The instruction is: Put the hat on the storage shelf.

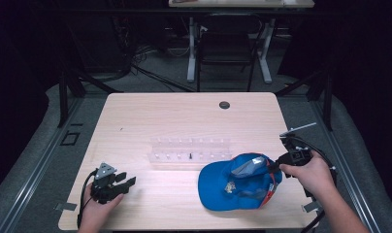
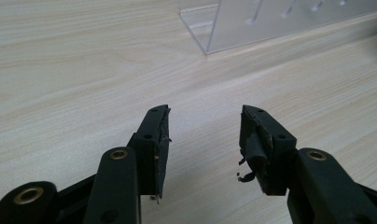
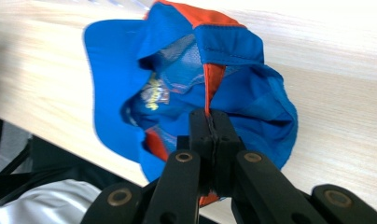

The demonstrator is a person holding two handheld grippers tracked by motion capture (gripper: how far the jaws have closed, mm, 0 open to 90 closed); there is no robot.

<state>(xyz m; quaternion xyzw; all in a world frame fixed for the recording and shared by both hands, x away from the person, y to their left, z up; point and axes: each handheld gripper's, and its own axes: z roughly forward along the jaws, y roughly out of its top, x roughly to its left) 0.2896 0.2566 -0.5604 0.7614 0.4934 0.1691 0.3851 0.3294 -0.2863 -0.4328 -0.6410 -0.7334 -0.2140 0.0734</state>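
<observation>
A blue cap (image 1: 237,182) with orange trim lies on the table's front right, brim toward the left. My right gripper (image 1: 272,166) is shut on the cap's rear edge; in the right gripper view the jaws meet on the orange seam of the cap (image 3: 196,84), right gripper (image 3: 210,122). My left gripper (image 1: 128,182) rests on the table at the front left, held by a hand, jaws apart with nothing between them. In the left gripper view the left gripper (image 2: 205,114) stands open over bare wood.
A clear acrylic rack (image 1: 190,151) with small pegs stands in the middle of the table; its corner (image 2: 214,28) shows ahead of the left jaws. A round cable hole (image 1: 224,105) sits near the far edge. A chair and desk legs stand beyond the table.
</observation>
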